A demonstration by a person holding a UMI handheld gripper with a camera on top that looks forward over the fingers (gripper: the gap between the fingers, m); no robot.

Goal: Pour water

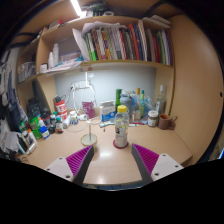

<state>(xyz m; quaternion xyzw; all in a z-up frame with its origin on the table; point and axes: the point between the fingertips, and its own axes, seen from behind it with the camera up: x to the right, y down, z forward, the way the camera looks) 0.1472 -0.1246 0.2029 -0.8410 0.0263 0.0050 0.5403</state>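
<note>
bottle upright ahead, not yet grasped

bottle point(122, 127) upright on the desk point(105, 165), yellow cap on, just beyond the fingers and right of centre, free for a side grasp. glass point(87, 139) just left of it, near enough for a short pour. gripper point(109, 160) apart, holding nothing. cluttered jars far left; bookshelf point(120, 45) above.

This looks like a home study corner: a wooden shelf point(120, 66) full of books point(125, 44) above a counter point(110, 162) (crowded with bottles point(122, 126) and jars).
</note>
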